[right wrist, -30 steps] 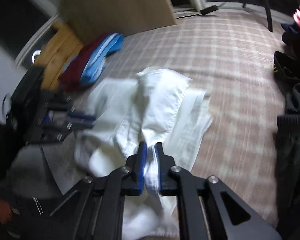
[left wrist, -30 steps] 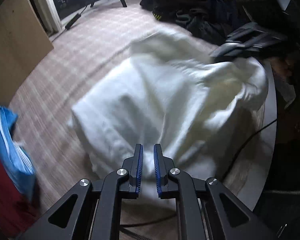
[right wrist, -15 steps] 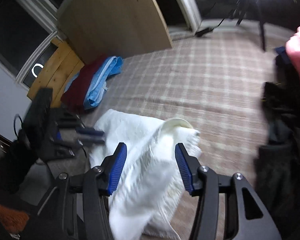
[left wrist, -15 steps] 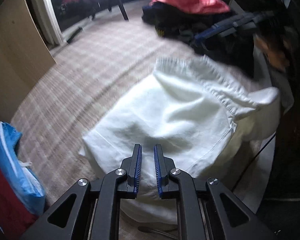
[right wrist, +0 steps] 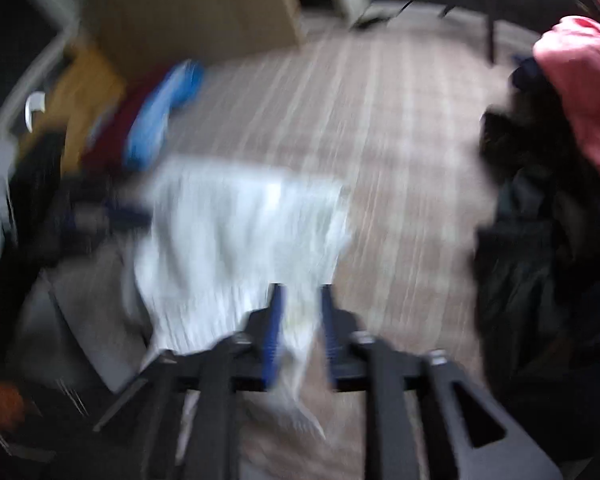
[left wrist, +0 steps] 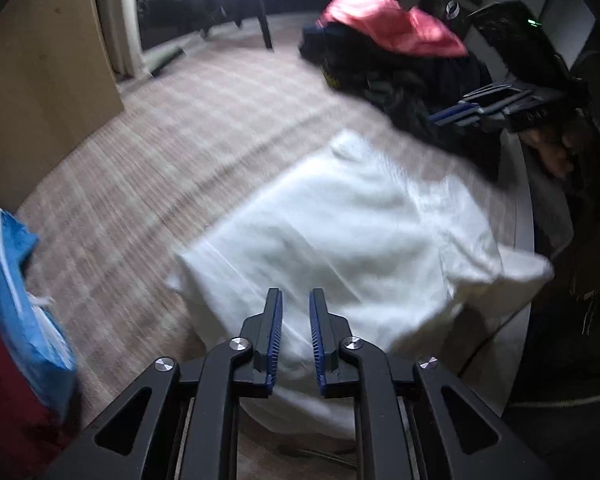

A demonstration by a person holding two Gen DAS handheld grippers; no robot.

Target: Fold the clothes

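White garment (left wrist: 340, 240) at frame centre, ahead of both claws.
Left claw (left wrist: 294, 336) slightly apart, empty, nearer; right claw (right wrist: 300, 328) has just been closing, cloth between, grip unclear.

A white garment (left wrist: 352, 248) lies loosely folded (edges rumpled) flat on the plaid-covered surface (left wrist: 220, 120).

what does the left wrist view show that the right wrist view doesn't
Only the left wrist view: the right gripper seen from outside, a hand behind it, a box with a green light, and its own left gripper, jaws slightly apart.

Only the right wrist view: a yellow wooden piece and a blurred side view of the left gripper.

Both: the white garment, plaid cover, pink cloth on dark clothes, blue cloth, wooden panel.
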